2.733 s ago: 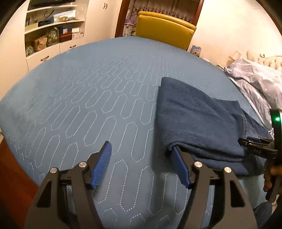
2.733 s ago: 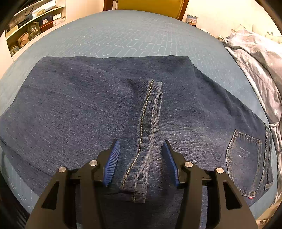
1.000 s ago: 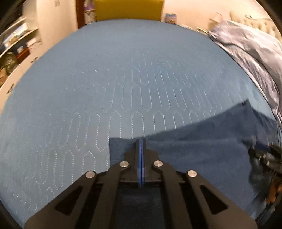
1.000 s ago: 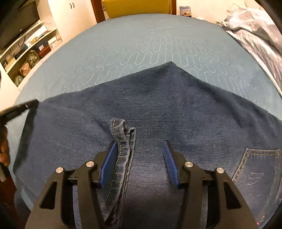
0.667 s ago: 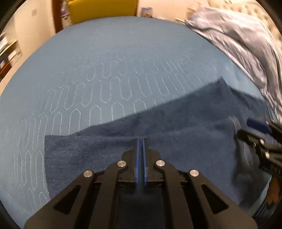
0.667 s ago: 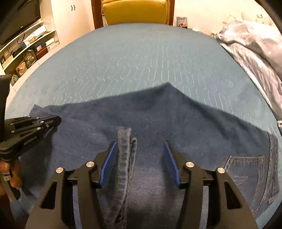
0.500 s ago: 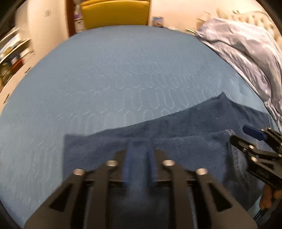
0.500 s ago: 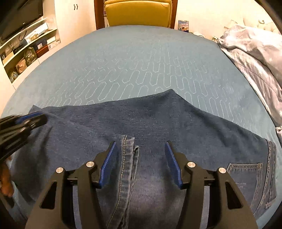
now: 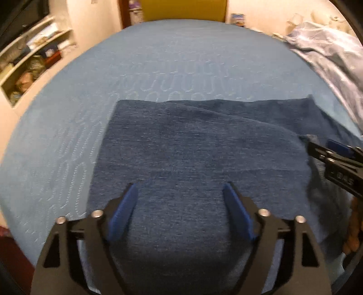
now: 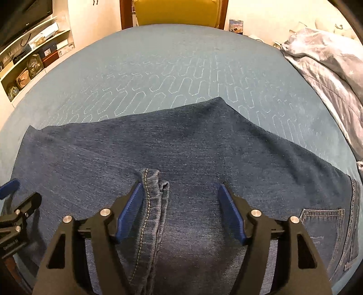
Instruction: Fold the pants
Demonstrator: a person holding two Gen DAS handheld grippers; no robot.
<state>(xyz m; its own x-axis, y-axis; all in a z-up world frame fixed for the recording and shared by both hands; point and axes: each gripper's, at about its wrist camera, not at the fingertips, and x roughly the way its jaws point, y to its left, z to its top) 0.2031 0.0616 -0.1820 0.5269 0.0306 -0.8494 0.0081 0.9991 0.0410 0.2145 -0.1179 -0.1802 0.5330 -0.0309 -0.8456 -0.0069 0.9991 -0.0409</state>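
Note:
Dark blue jeans (image 9: 199, 140) lie folded flat on the blue quilted bed. In the left wrist view my left gripper (image 9: 180, 192) hovers open over the folded denim near its left end, nothing between its blue pads. My right gripper (image 10: 180, 191) is open too, above the jeans (image 10: 192, 149). A stitched hem (image 10: 154, 204) lies just inside its left finger, not pinched. A back pocket (image 10: 322, 224) shows at the right. Each gripper appears at the edge of the other's view.
The blue quilted bedspread (image 10: 172, 74) stretches away beyond the jeans. A crumpled grey-blue duvet (image 10: 329, 65) is heaped at the right. A yellow chair (image 10: 177, 11) stands past the bed's far edge. Shelves (image 10: 29, 59) line the left wall.
My left gripper was shut on the jeans' fold a second ago and has let go; its fingers now stand wide apart. The denim it carried over now lies flat. The right gripper stayed open.

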